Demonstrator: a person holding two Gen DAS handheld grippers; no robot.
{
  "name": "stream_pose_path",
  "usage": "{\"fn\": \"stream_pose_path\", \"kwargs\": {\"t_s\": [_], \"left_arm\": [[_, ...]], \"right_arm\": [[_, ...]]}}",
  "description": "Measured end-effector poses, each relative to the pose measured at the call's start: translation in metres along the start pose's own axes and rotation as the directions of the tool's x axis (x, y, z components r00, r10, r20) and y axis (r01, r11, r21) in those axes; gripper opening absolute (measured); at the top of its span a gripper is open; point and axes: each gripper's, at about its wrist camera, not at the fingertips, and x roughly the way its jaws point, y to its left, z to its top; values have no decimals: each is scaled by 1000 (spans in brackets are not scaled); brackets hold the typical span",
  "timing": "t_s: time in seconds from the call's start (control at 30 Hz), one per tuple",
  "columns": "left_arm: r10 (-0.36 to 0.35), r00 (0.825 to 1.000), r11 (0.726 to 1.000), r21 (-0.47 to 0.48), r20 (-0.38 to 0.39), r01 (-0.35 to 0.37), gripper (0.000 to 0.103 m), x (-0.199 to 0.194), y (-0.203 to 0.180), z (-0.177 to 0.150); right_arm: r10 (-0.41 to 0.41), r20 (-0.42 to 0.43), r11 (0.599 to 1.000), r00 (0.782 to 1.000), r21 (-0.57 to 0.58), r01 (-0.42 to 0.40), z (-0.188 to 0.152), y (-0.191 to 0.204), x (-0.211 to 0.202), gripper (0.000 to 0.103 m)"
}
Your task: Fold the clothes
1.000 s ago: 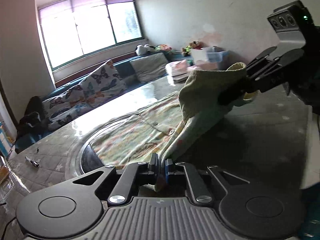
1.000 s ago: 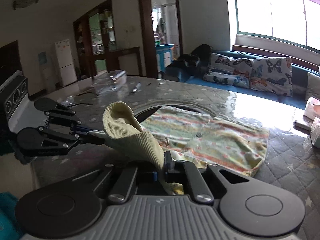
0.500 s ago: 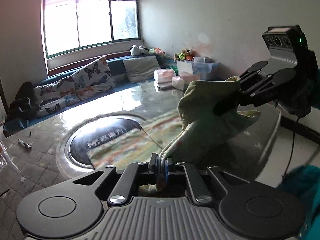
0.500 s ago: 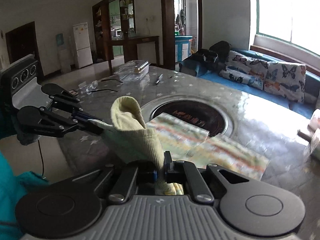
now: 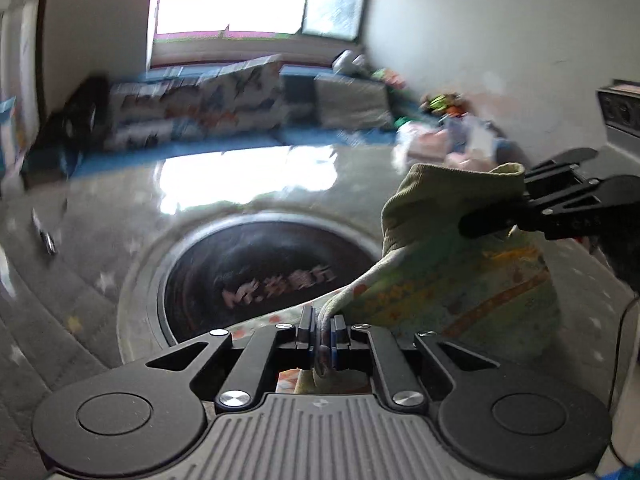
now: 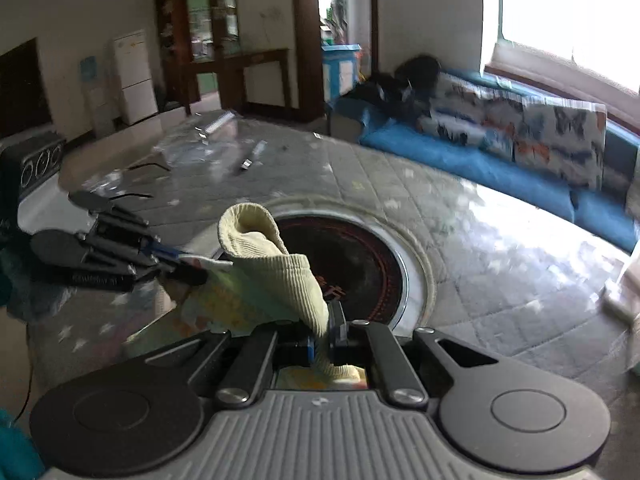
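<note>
A pale yellow-green garment (image 5: 448, 280) with striped print and a ribbed collar hangs in the air between my two grippers, above the table's near edge. My left gripper (image 5: 322, 326) is shut on one edge of it. My right gripper (image 6: 326, 330) is shut on the ribbed collar part (image 6: 272, 268). In the left wrist view the right gripper (image 5: 488, 222) holds the cloth at the upper right. In the right wrist view the left gripper (image 6: 188, 266) holds it at the left. The lower part of the garment is hidden behind the gripper bodies.
A grey quilted table (image 6: 460, 264) has a round black cooktop (image 5: 260, 276) set in its middle. A clear plastic box (image 6: 216, 124) and a pen (image 6: 252, 156) lie at its far side. A blue sofa with butterfly cushions (image 6: 520, 132) stands under the window.
Both grippers have lifted the garment off the table and pulled it back toward the near edge. The round cooktop, partly covered before, now shows whole.
</note>
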Motion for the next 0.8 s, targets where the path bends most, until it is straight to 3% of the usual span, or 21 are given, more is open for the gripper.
{"fn": "stream_pose_path", "kwargs": {"t_s": [0.1,0.17,0.2,0.33,0.47,0.67,0.8], "left_arm": [[11,998,999,-33,-59,-13,8,28,11,-1],[15,997,998,-53,-77,-19,8,35,16,-1],[16,996,998,-62,-86,-22,9,39,18,-2],[23,995,996,-86,-97,-32,14,39,21,0],[35,995,995,-90,-98,-44,15,41,22,2],[70,992,987,-136,-105,-84,20,45,29,4],[125,985,979,-146,-115,-141,21,44,37,4]], "right_arm": [[-31,-13,997,999,68,32,-5,-14,35,8],[-63,0,992,998,108,63,-14,-22,49,22],[-76,4,987,997,139,75,-19,-27,52,23],[-136,36,966,990,227,125,-35,-43,42,25],[-169,74,962,983,231,148,-53,-39,16,25],[-182,5,954,983,241,175,-91,-34,14,25],[-220,29,935,975,291,202,-101,-43,6,25]]}}
